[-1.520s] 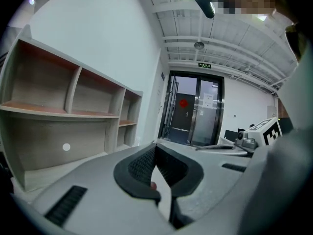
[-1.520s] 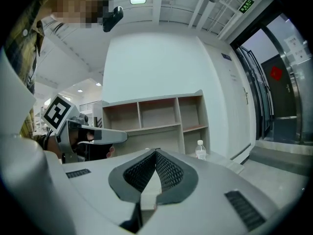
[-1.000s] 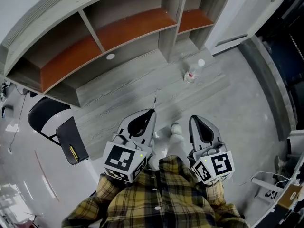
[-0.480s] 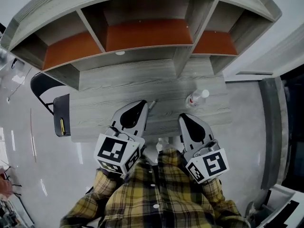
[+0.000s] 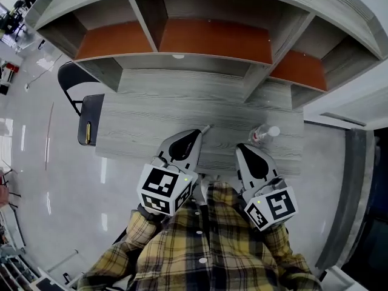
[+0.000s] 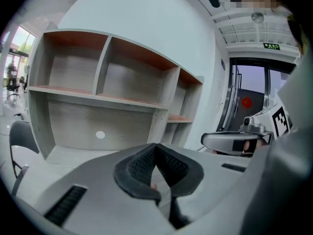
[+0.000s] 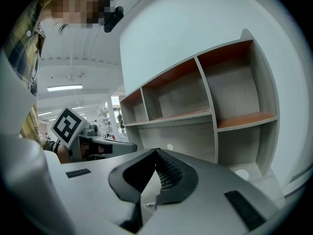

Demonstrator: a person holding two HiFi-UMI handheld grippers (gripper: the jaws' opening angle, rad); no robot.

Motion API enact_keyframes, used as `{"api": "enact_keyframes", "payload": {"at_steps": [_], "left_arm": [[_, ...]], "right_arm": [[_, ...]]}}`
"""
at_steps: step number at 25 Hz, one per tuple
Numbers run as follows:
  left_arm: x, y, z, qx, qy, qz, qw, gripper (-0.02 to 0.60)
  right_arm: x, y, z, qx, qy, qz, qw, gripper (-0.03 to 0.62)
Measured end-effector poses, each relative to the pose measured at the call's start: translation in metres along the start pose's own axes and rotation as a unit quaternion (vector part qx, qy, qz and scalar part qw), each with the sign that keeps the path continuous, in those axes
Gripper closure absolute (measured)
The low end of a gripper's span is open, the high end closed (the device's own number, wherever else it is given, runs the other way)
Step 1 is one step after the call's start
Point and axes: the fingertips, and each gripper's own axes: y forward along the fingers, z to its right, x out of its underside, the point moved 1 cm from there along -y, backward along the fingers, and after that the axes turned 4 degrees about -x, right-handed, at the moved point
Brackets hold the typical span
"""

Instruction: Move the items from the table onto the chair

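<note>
Bottle (image 5: 262,134) sits at the tabletop's (image 5: 151,111) right end, just beyond your right tongs (image 5: 241,147); these and the left tongs (image 5: 195,133) are pressed together, empty. Spread the right pair, close across the bottle's body, then carry it to the chair (image 5: 91,119).

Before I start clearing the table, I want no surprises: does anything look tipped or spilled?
Nothing stands out. The clear bottle and a thin pen-like item are on the table, no spill visible; whether the bottle stands upright I cannot tell.
</note>
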Motion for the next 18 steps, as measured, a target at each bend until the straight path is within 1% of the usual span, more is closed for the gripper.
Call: {"api": "enact_keyframes", "payload": {"at_steps": [3,6,8,11,12,16,18], "left_arm": [[0.002,0.003,-0.005,0.004,-0.001,-0.004,1.0,0.577],[0.002,0.006,-0.01,0.006,-0.01,-0.005,0.9999,0.577],[0.002,0.008,-0.013,0.006,-0.018,-0.007,0.9998,0.577],[0.002,0.01,-0.015,0.006,-0.02,-0.008,0.9998,0.571],[0.002,0.011,-0.016,0.007,-0.021,-0.009,0.9997,0.557],[0.011,0.017,-0.017,0.026,-0.032,-0.029,0.9987,0.439],[0.018,0.019,-0.02,0.028,-0.033,-0.042,0.9982,0.408]], "right_arm": [[0.002,0.003,-0.001,0.003,0.005,-0.001,1.0,0.577],[0.004,0.006,-0.003,0.007,0.01,-0.003,1.0,0.577],[0.004,0.007,-0.003,0.01,0.009,-0.006,1.0,0.577],[0.005,0.007,-0.002,0.013,0.003,-0.009,1.0,0.577],[0.006,0.008,-0.002,0.014,0.002,-0.01,1.0,0.577],[0.009,0.009,-0.001,0.014,0.006,-0.012,1.0,0.577],[0.01,0.009,0.0,0.016,0.009,-0.014,1.0,0.577]]}}
